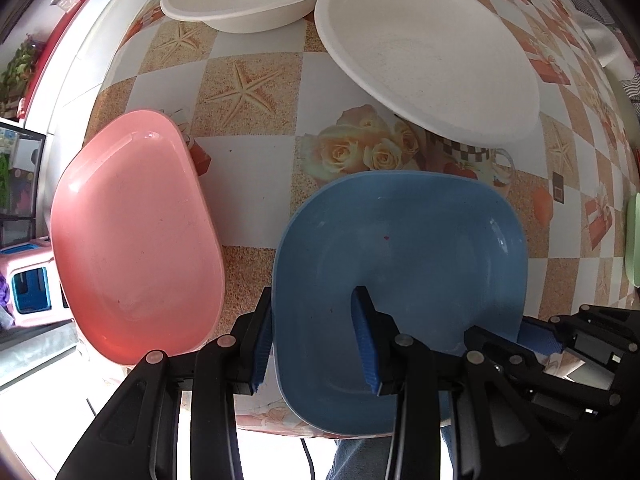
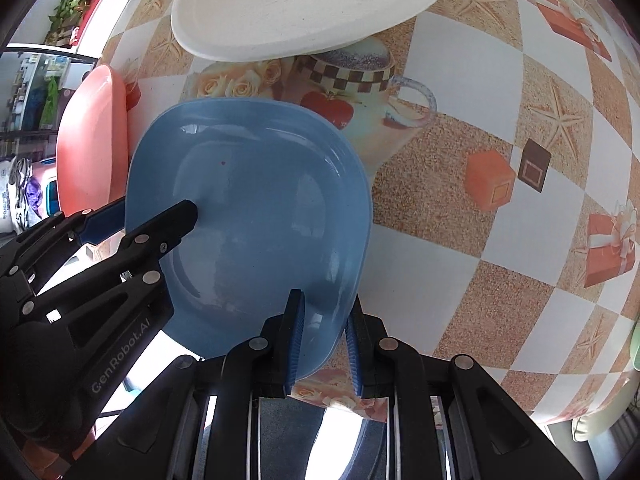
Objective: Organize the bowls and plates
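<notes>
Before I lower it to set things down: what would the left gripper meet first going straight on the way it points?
The left gripper straddles the blue plate's rim, so that rim would likely bottom out between its jaws; beyond it lies the patterned table. Depth is unclear.

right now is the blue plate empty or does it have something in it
Empty. The blue plate shows a bare inside apart from one tiny dark speck; only the left gripper and right gripper clamp its rim.
</notes>
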Demonstrator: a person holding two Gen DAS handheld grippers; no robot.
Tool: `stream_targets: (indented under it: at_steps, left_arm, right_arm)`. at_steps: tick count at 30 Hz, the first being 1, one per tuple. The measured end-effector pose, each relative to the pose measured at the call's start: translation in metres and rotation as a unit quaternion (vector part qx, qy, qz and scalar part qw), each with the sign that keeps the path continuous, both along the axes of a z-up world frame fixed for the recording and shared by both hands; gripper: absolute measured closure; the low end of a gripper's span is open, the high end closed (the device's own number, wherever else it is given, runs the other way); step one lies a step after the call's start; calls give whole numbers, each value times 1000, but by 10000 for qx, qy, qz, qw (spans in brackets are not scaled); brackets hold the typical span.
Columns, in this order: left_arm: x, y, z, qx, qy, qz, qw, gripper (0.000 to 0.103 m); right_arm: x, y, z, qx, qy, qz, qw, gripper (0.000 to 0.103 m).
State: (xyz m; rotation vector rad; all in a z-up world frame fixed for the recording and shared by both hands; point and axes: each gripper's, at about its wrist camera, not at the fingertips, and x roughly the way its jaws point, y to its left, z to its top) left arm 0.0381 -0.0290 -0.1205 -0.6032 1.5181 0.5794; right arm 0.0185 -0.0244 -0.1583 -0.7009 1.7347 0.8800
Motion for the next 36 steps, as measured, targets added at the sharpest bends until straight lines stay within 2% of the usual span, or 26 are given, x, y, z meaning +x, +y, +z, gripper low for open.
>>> stream_targets:
  at_steps: [5,6,9,17,24,29,32,36]
  left_arm:
    - [-34,8,-3,-72,5,0,10000,62]
    - [-34,9,-3,-74,6,-15,10000,62]
    - [-41,7,-5,-152,-4,13,9999,62]
    - [-59,7,8,-218,-32,173,9996,62]
    - [-77,20,44,120,-217,432,9988,62]
    - [-96,48,69,478,-251,729,9959,62]
    - [-98,70,74,650,-218,931,9933,62]
    - [-114,91,59,809,-88,1119,9904,62]
  right_arm:
    - [14,-11,2,-46,96,-119,9999,80]
    - [26,-23,10,-40,156,-155,9997,80]
    - [40,-25,12,-93,179,-159,9997,80]
    - [52,-21,19,-118,219,-88,9997,80]
    - [62,-1,38,123,179,23,9998,80]
    - [65,29,57,384,181,212,9989,80]
    - [60,52,61,528,197,369,9977,80]
    - [43,81,56,652,205,559,9961,80]
